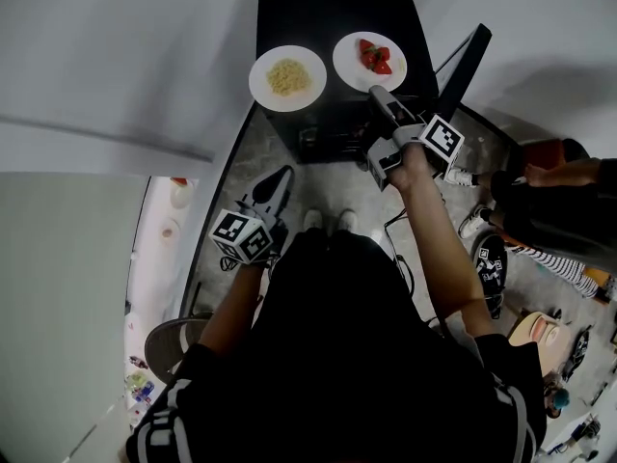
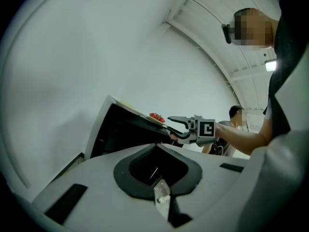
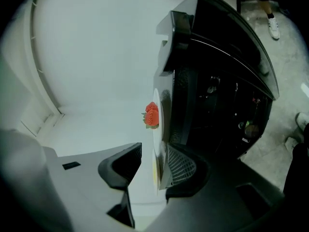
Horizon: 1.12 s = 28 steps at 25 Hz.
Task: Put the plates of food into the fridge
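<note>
The left gripper [image 1: 281,183] was seen at the lower left of centre in the head view, drawn back near the person's body and well apart from both plates. In its own view the jaws were closed tip to tip, with nothing between them.

Further up, at the top centre, the black cabinet [image 1: 328,13], judged to be the fridge, carried both plates on its top. The plate of noodles [image 1: 265,70] lay on the left and the plate of strawberries [image 1: 352,56] just beside it on the right.

The right gripper [image 1: 376,93] was found at the lower edge of the strawberry plate, making it by far the nearer gripper. In the right gripper view the plate was seen edge-on, as a thin pale line running up the middle of the frame. Its near rim stood between the widely parted jaws, and the strawberries [image 3: 151,115] were seen further along it. The meshed pad on the right lay close against the rim, while the pad on the left stood clearly off it, so no grip was judged to have been made. Closing on that rim was judged to be the coming move.
</note>
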Available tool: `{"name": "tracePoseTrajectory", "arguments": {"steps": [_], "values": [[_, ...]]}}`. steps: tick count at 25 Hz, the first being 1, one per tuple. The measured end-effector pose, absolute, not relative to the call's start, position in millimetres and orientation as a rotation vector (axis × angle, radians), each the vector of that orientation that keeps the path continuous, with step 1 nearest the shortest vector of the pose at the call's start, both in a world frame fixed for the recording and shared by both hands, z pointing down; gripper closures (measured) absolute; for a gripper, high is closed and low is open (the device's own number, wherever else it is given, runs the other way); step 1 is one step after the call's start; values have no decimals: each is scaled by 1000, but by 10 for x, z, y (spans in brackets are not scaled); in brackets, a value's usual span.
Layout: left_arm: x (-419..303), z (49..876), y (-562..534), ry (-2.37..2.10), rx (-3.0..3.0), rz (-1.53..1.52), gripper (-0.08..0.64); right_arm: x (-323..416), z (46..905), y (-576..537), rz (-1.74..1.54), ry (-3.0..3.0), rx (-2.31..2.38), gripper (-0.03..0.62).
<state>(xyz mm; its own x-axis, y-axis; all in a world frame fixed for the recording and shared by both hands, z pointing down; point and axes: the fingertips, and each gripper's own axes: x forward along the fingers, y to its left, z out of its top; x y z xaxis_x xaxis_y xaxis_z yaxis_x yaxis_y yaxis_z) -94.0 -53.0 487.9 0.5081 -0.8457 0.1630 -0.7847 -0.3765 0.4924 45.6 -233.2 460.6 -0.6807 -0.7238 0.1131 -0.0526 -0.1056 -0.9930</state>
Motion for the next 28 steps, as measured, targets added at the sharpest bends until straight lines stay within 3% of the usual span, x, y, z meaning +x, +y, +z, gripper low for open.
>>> {"name": "tracePoseTrajectory", "arguments": {"steps": [13, 21, 28], "values": [[-1018, 4877, -549, -1302, 2244, -181, 538, 491, 4764, -2305, -1973, 1546, -876, 437], [-1012, 4940, -606, -1288, 2235, -185, 538, 509, 4779, -2300, -1979, 1537, -841, 558], [-951, 5004, -635, -1268, 2227, -162, 538, 527, 4737, -2247, -1949, 1576, -810, 560]]}}
